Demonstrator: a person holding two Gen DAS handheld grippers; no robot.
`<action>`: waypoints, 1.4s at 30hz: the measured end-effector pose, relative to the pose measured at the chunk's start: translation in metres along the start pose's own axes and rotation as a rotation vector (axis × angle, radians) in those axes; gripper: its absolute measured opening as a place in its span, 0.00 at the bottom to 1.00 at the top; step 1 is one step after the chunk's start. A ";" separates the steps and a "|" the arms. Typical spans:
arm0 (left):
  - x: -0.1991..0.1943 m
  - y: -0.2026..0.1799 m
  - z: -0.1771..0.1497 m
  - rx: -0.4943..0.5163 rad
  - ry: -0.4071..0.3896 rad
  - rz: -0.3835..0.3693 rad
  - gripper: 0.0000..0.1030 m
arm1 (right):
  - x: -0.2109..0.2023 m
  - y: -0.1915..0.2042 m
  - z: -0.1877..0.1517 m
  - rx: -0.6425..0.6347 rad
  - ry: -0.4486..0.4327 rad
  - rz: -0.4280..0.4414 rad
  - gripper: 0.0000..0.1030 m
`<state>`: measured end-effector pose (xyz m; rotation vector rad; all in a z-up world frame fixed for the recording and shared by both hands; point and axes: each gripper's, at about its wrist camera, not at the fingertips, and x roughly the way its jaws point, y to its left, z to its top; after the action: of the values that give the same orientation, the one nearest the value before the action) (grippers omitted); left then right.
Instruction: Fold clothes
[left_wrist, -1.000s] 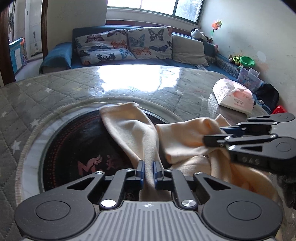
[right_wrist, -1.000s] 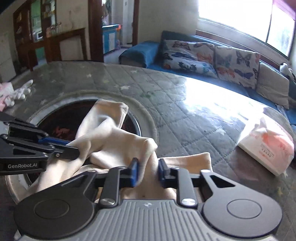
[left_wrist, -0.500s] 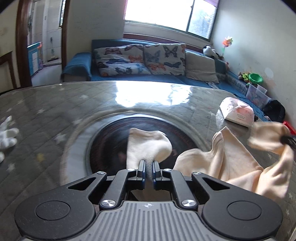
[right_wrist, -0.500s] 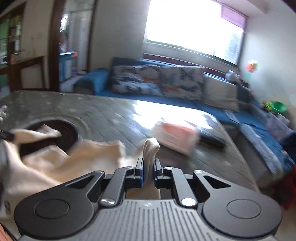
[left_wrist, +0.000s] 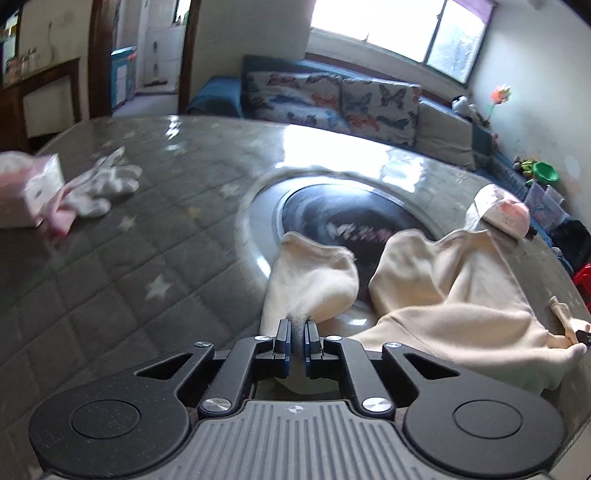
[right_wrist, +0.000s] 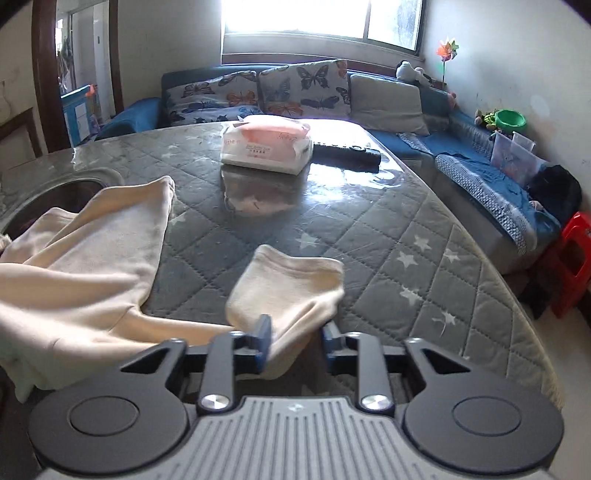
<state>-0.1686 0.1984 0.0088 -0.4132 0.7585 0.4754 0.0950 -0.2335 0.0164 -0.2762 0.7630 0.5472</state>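
A cream garment (left_wrist: 454, 295) lies spread across the quilted grey table (left_wrist: 110, 258), partly over the dark round inset (left_wrist: 351, 214). My left gripper (left_wrist: 296, 334) is shut on one cuffed end of the garment (left_wrist: 314, 277). In the right wrist view the garment's body (right_wrist: 85, 266) trails to the left, and its other cuffed end (right_wrist: 288, 284) lies flat on the table between the spread fingers of my right gripper (right_wrist: 295, 332), which is open. A small tip of the right gripper (left_wrist: 583, 335) shows at the far right edge of the left wrist view.
A tissue pack (right_wrist: 264, 147) and a dark remote (right_wrist: 347, 151) sit at the far side of the table. A white glove-like cloth (left_wrist: 99, 184) and a pink-white box (left_wrist: 26, 195) lie at the left. A blue sofa (right_wrist: 369, 99) and a red stool (right_wrist: 572, 262) stand beyond the table edge.
Both grippers swung apart, pulling the garment out flat on the table. The right gripper, shut on the sleeve end half a second ago, has opened and the cuff now rests on the table.
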 end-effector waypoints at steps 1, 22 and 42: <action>-0.001 0.003 0.000 0.000 0.008 0.013 0.18 | -0.002 0.000 0.001 0.000 0.006 0.016 0.35; 0.070 -0.080 0.062 0.298 -0.001 -0.117 0.47 | 0.045 0.090 0.083 -0.207 -0.043 0.296 0.42; 0.120 -0.094 0.077 0.447 -0.002 -0.081 0.03 | 0.129 0.138 0.121 -0.260 0.040 0.304 0.06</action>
<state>0.0010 0.1926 -0.0111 -0.0253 0.8168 0.2194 0.1639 -0.0205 0.0030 -0.4158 0.7775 0.9341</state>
